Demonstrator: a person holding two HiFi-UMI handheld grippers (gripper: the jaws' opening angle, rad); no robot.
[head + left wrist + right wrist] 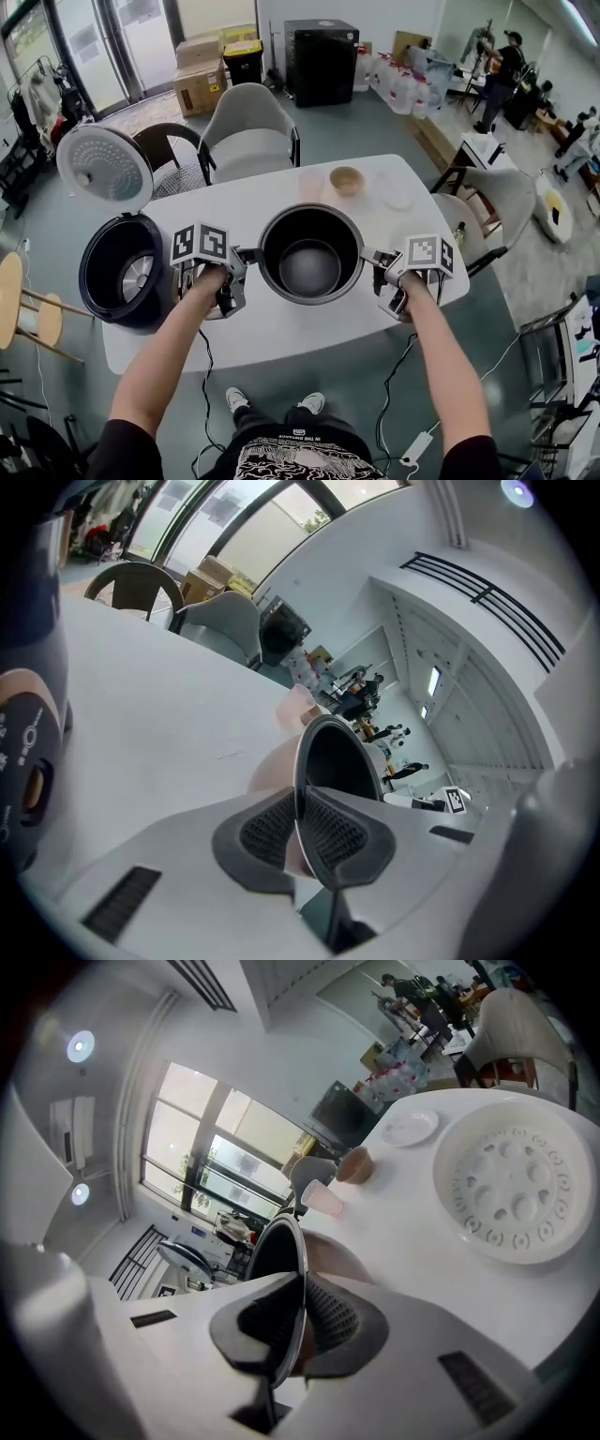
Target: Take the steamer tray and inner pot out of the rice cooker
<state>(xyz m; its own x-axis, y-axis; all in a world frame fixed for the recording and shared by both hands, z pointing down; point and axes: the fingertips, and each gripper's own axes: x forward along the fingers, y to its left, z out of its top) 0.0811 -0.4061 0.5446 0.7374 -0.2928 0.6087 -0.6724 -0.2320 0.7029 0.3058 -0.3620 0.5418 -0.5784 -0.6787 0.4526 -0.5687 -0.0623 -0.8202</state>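
Note:
The dark metal inner pot [309, 255] hangs low over the white table [281, 333], carried by its rim between both grippers. My left gripper [246, 255] is shut on the rim's left side, its pads [328, 832] pinching the thin edge of the pot [337, 757]. On the rim's right side my right gripper [375, 258] is shut the same way, with the pot [272, 1251] edge between its pads [333, 1321]. The dark rice cooker [122, 272] stands at the table's left end, lid [103, 169] up, cavity bare. The white steamer tray [511, 1190] lies flat on the table to the right.
A pink cup [311, 183], a tan bowl [347, 178] and a small white plate [410, 1127] sit on the table behind the pot. Grey chairs [248, 131] stand at the far side. Cables hang off the near edge.

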